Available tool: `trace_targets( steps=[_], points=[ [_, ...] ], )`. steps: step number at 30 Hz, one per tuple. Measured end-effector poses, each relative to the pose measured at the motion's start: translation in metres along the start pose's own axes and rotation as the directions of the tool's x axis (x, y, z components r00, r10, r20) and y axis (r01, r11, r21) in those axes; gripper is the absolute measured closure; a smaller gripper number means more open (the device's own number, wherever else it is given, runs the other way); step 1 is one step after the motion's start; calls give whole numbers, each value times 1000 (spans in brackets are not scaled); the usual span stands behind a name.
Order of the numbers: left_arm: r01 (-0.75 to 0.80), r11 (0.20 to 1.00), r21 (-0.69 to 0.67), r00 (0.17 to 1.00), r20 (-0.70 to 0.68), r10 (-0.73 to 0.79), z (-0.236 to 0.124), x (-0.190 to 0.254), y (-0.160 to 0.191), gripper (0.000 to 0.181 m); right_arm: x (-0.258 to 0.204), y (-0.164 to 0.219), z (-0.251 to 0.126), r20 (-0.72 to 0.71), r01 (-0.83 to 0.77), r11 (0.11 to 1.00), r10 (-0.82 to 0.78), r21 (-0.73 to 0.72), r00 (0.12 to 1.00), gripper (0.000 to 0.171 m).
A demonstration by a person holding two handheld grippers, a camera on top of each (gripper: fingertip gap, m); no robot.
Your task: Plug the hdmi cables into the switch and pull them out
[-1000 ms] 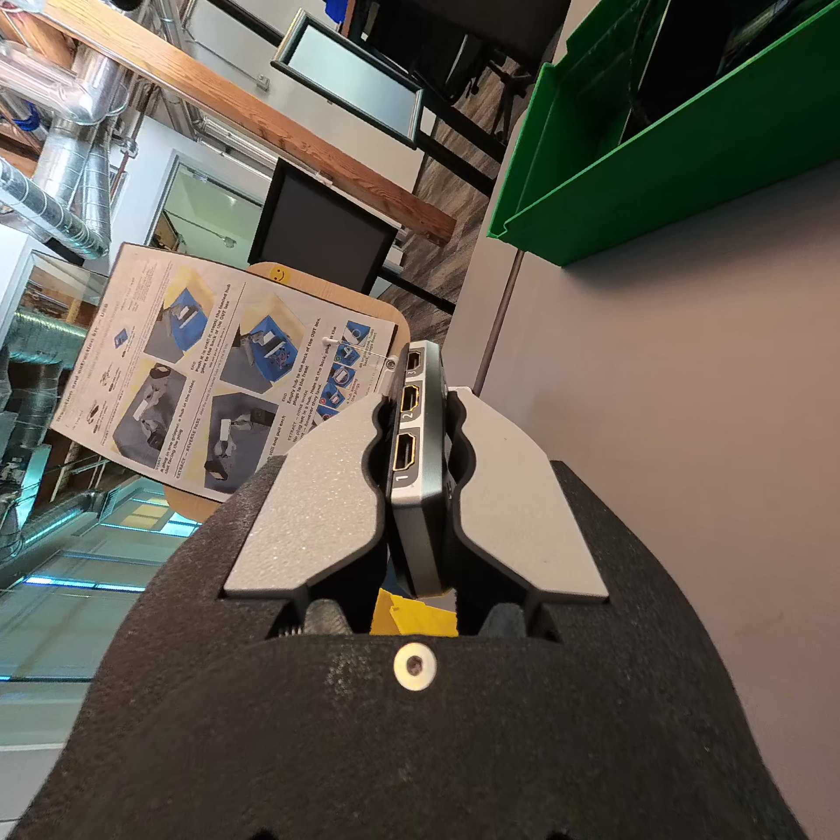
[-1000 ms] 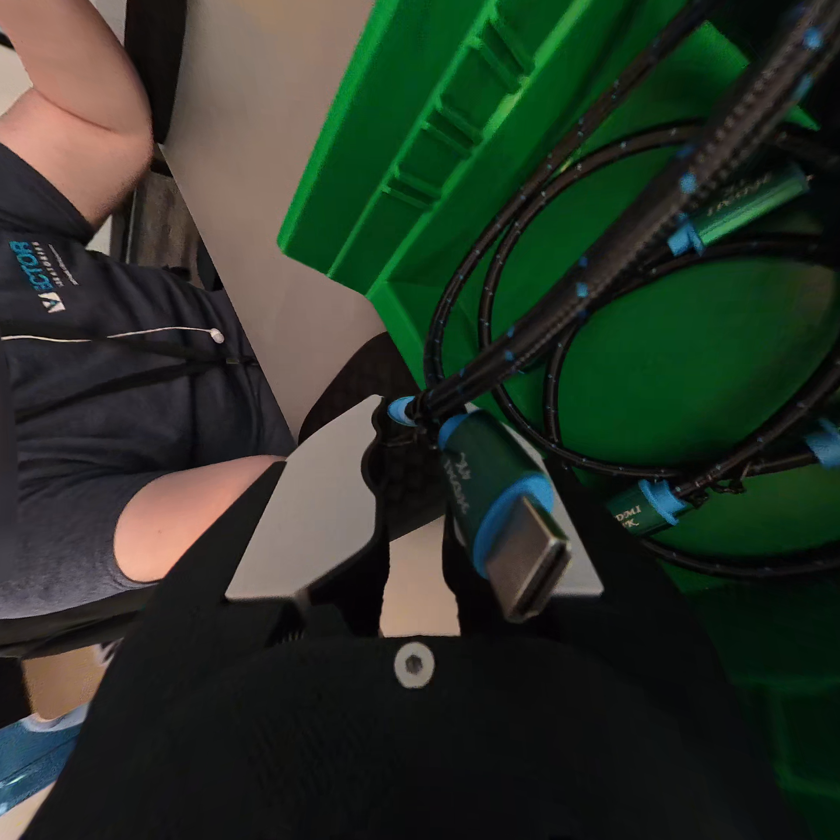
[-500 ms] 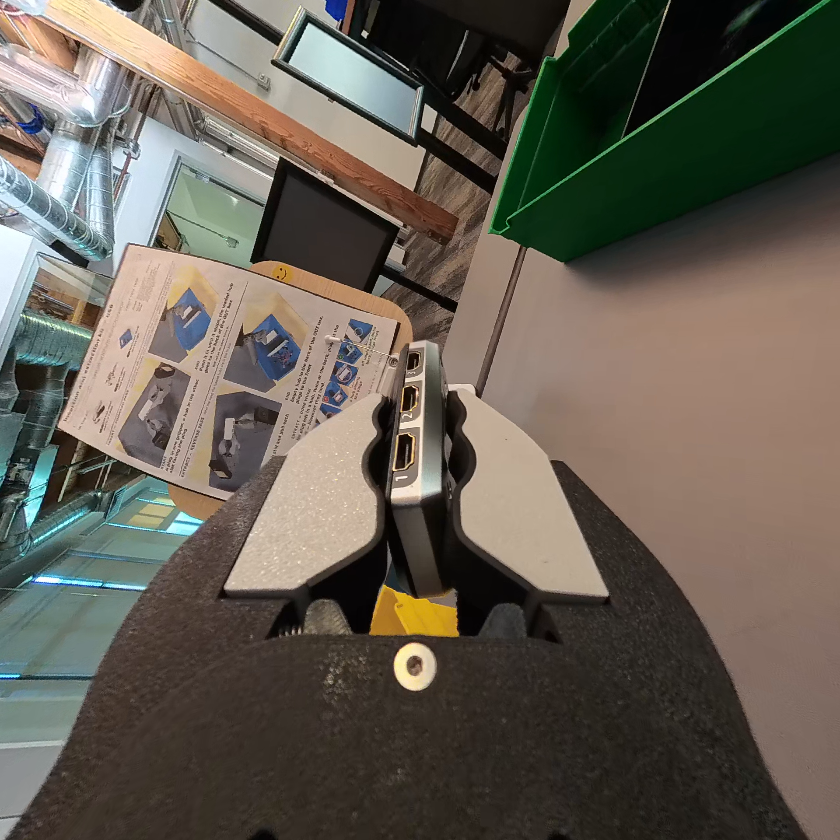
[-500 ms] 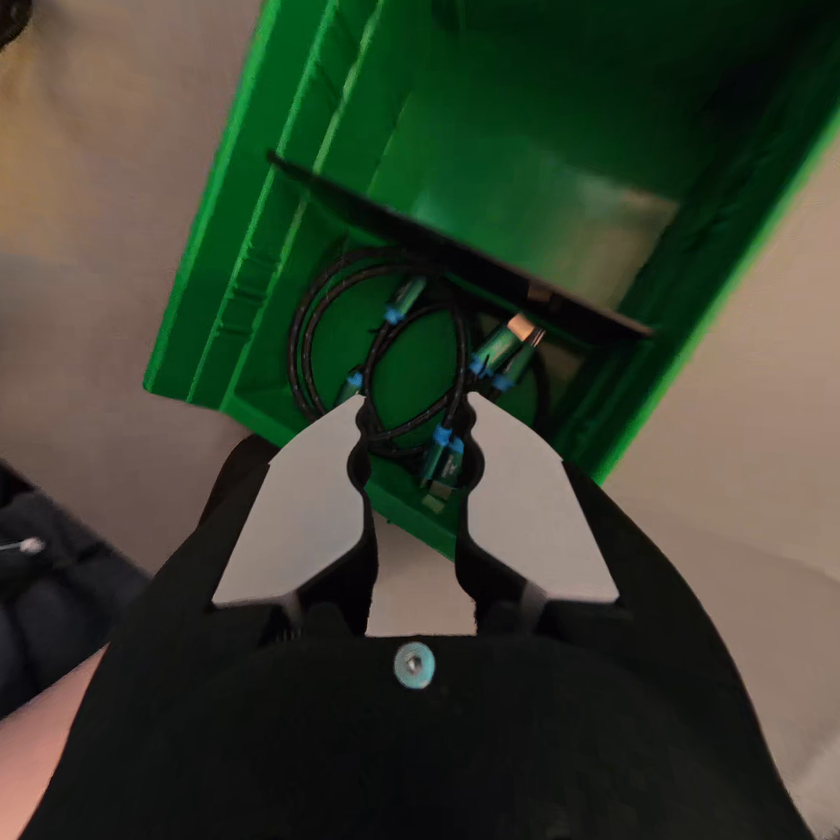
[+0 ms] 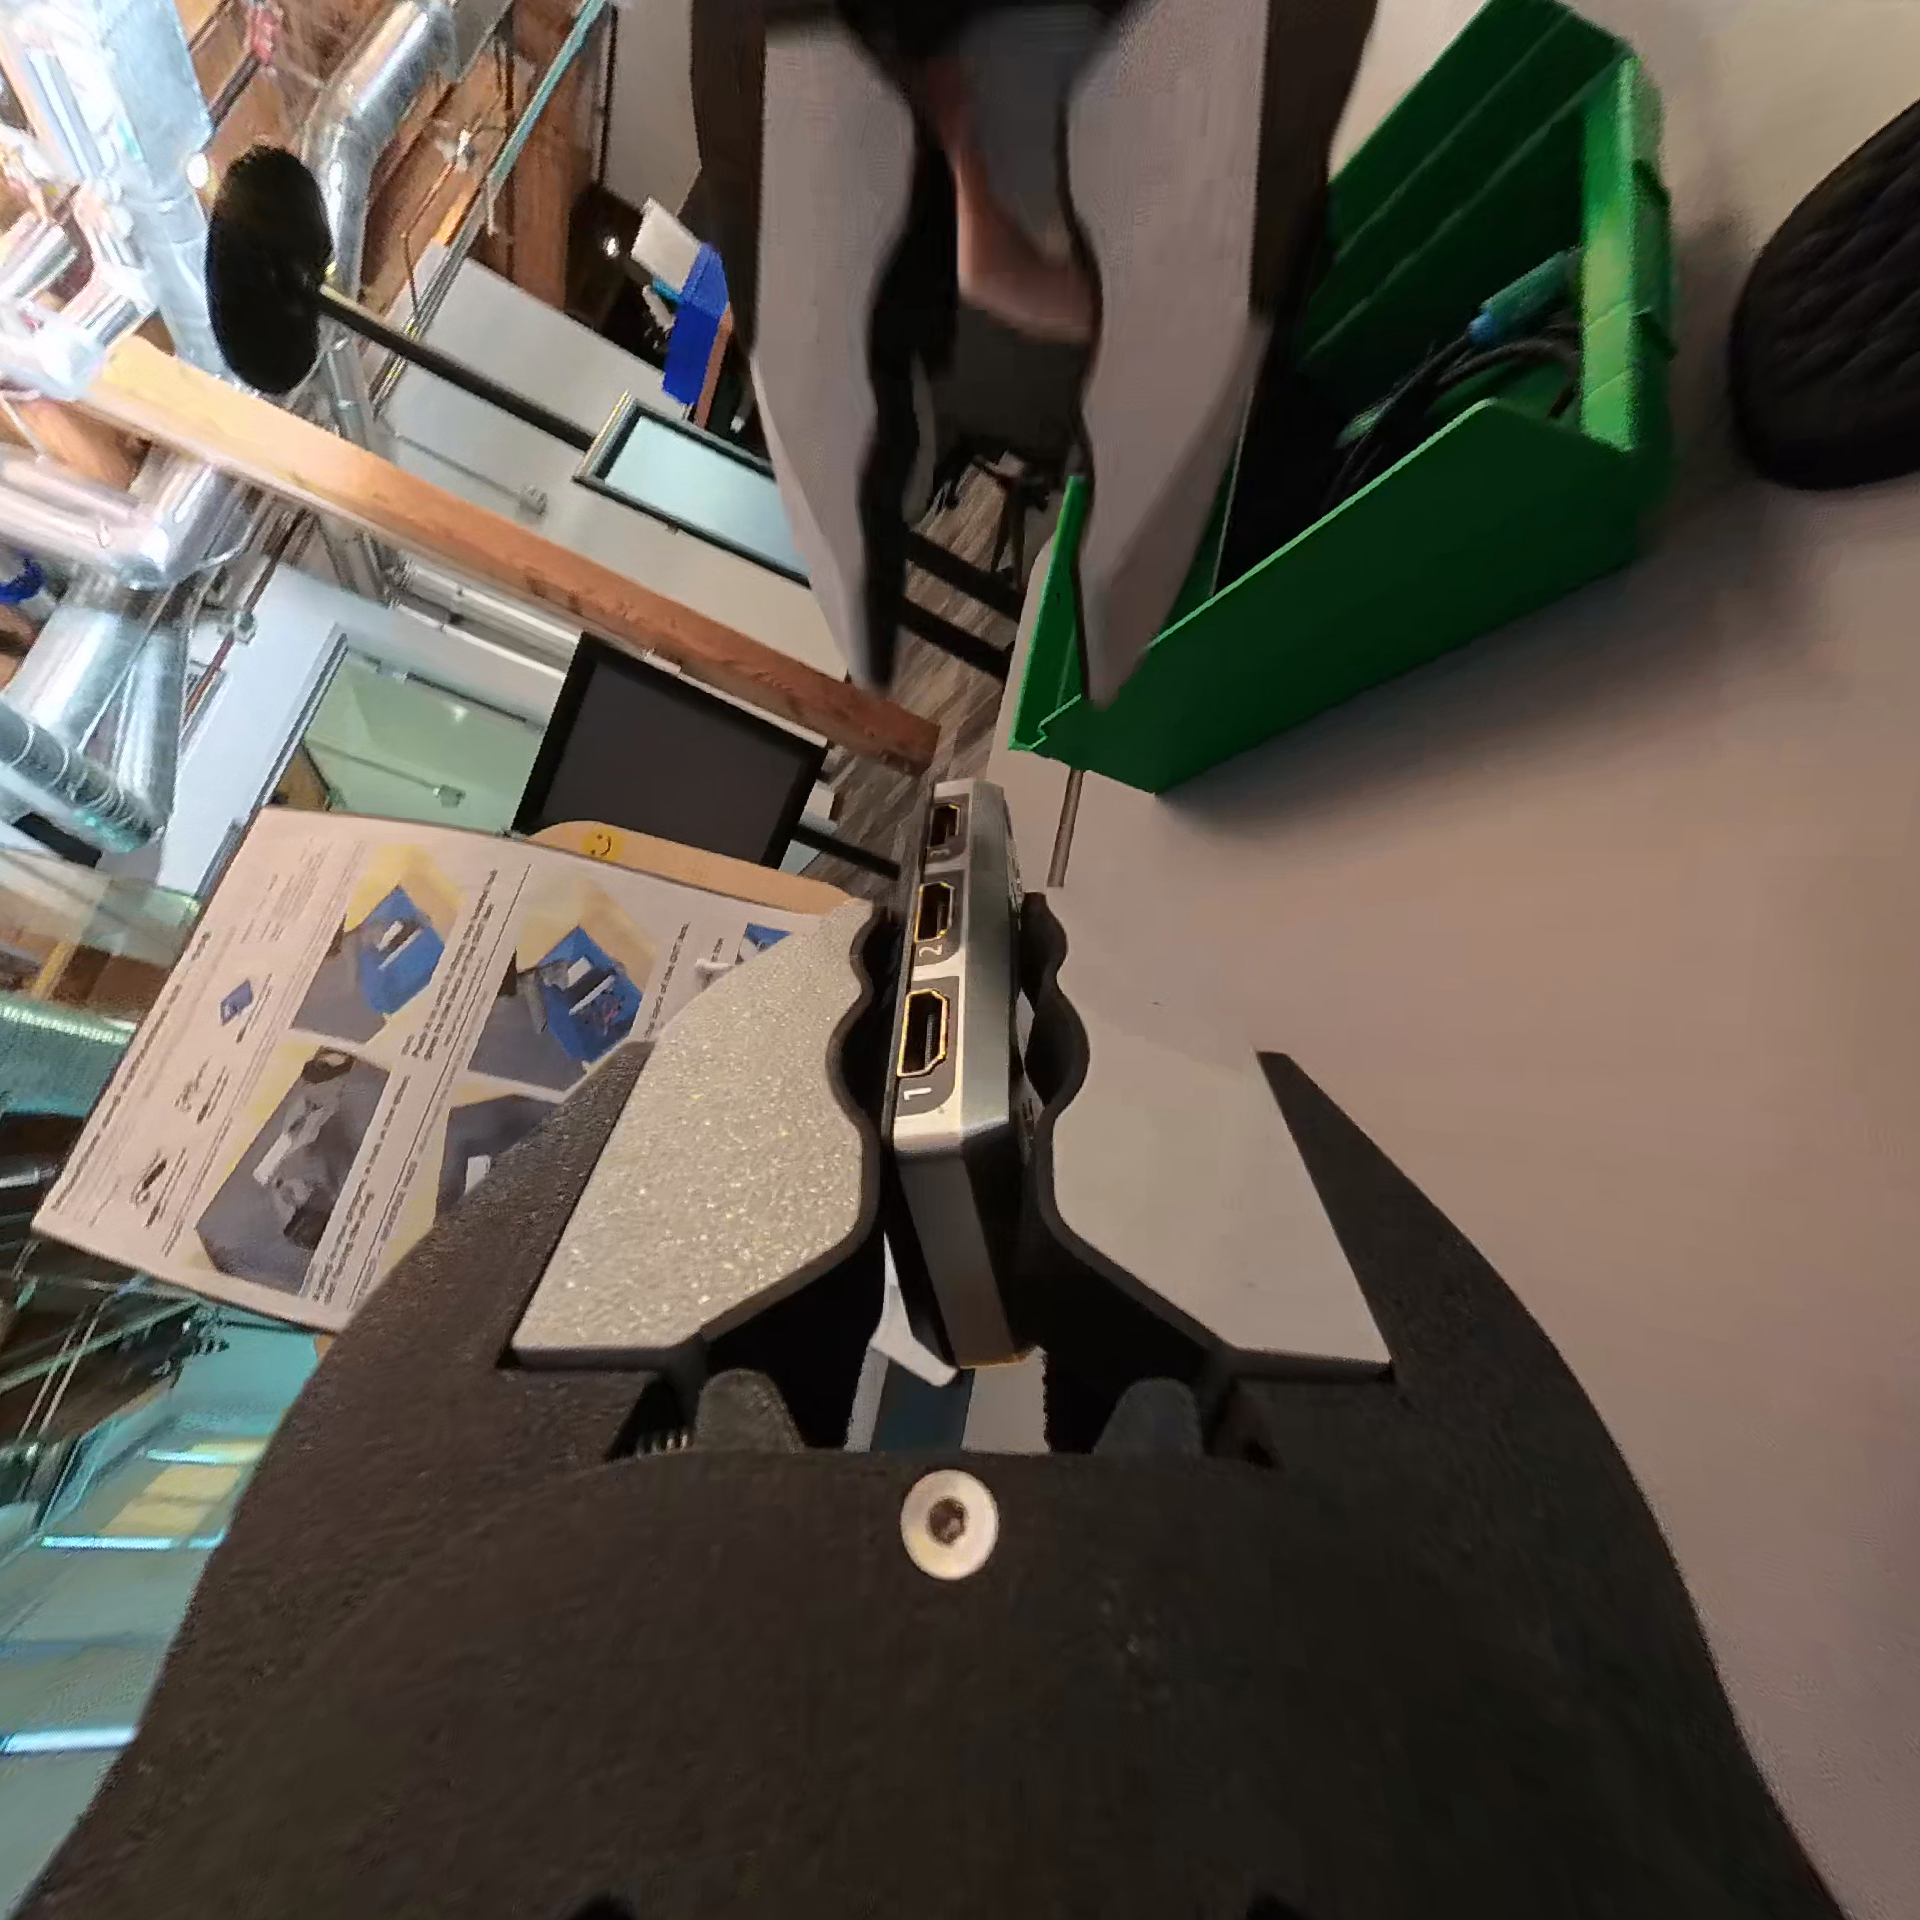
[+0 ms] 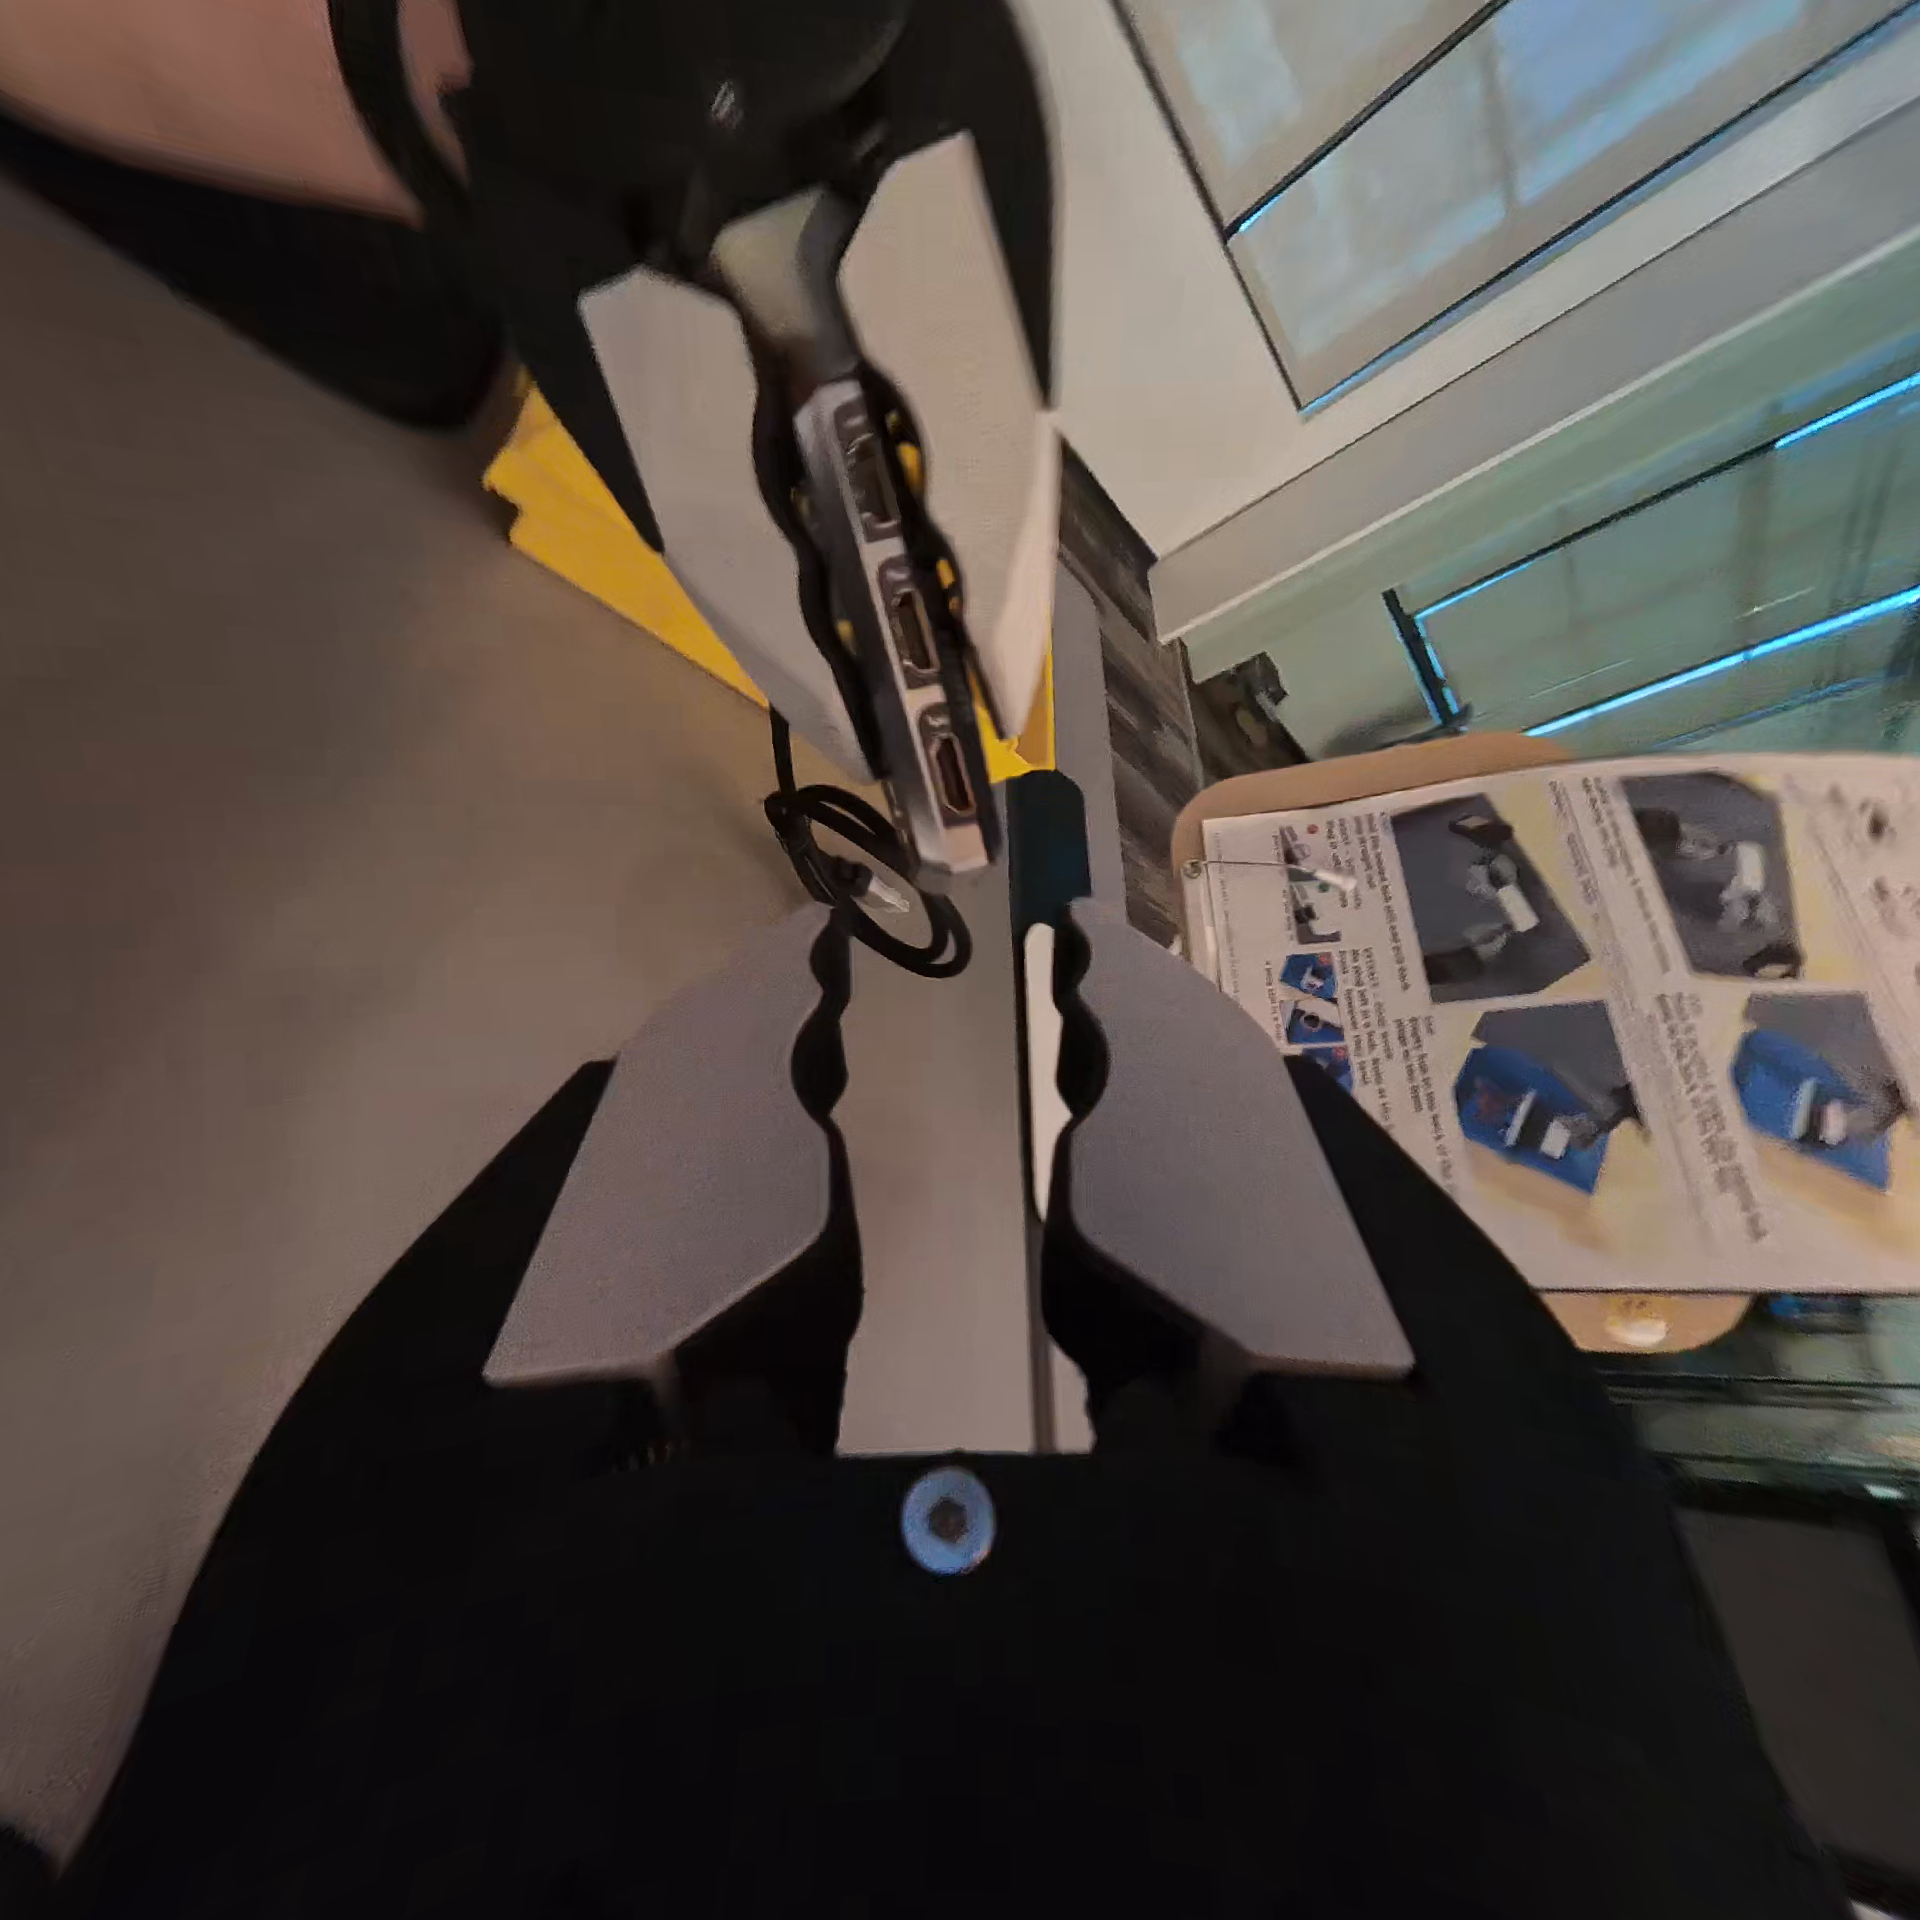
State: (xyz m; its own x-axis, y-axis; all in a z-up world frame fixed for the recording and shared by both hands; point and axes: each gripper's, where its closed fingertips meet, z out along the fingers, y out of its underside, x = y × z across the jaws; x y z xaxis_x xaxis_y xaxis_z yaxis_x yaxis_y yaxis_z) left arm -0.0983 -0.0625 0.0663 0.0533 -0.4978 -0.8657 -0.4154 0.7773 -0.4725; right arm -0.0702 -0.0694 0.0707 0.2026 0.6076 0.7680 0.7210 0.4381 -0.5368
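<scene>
My left gripper (image 5: 951,920) is shut on the grey HDMI switch (image 5: 940,1049) and holds it edge-on above the grey table. Its three gold ports face away from me and all are empty. My right gripper (image 6: 951,925) is open and empty. It points at the switch (image 6: 940,774) from a short way off, without touching it. In the left wrist view the right gripper (image 5: 987,675) shows blurred above the switch. Black braided HDMI cables with green and blue plugs (image 5: 1455,364) lie in the green bin (image 5: 1351,623).
A thin black cable coil (image 6: 862,894) and a yellow object (image 6: 582,540) lie on the table (image 6: 312,935) below the switch. A clipboard with a picture sheet (image 6: 1558,1039) stands past the table edge. A black rounded object (image 5: 1829,312) sits beside the bin. Some 4 centimetres of space lies between my two pairs of fingers.
One second ago a green-blue HDMI plug was between my right fingers over the bin. Now that gripper is empty and has swung away to face the switch. My left gripper has shifted slightly.
</scene>
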Motion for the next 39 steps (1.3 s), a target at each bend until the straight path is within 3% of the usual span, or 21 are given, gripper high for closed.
trace_targets(
  steps=[2,7,9,13,16,21,26,30,34,39],
  points=[
    [-18,1000,18,1000,-11,18,-2,2,-4,157,-7,-4,15,-10,70,997,-70,-13,998,139],
    [-68,996,50,995,-65,71,-4,14,-11,157,-14,-15,26,7,55,997,-56,61,998,141],
    [-61,995,76,995,-79,67,-4,17,-15,157,-21,-10,30,56,52,998,-53,34,997,149],
    [-48,996,81,995,-86,55,-1,19,-13,157,-22,-4,32,88,22,999,-19,-30,996,150],
    [-22,996,89,999,-33,25,0,10,-9,151,-15,-3,30,42,51,997,-49,-58,998,150],
    [-8,1000,29,999,-37,9,3,6,12,152,-6,5,19,2,77,991,-77,-109,997,150],
    [-37,999,14,998,-46,37,6,12,14,158,-5,13,20,-10,69,989,-71,-134,997,149],
    [-36,999,-1,999,-31,36,8,10,14,159,-6,-4,29,-40,58,995,-61,-75,997,143],
    [-51,999,-5,998,-41,51,10,14,15,158,-9,3,37,-33,85,985,-91,-148,995,147],
    [-13,998,-69,999,40,16,5,-7,25,153,6,2,31,-86,26,990,-39,-141,996,148]
  ],
)
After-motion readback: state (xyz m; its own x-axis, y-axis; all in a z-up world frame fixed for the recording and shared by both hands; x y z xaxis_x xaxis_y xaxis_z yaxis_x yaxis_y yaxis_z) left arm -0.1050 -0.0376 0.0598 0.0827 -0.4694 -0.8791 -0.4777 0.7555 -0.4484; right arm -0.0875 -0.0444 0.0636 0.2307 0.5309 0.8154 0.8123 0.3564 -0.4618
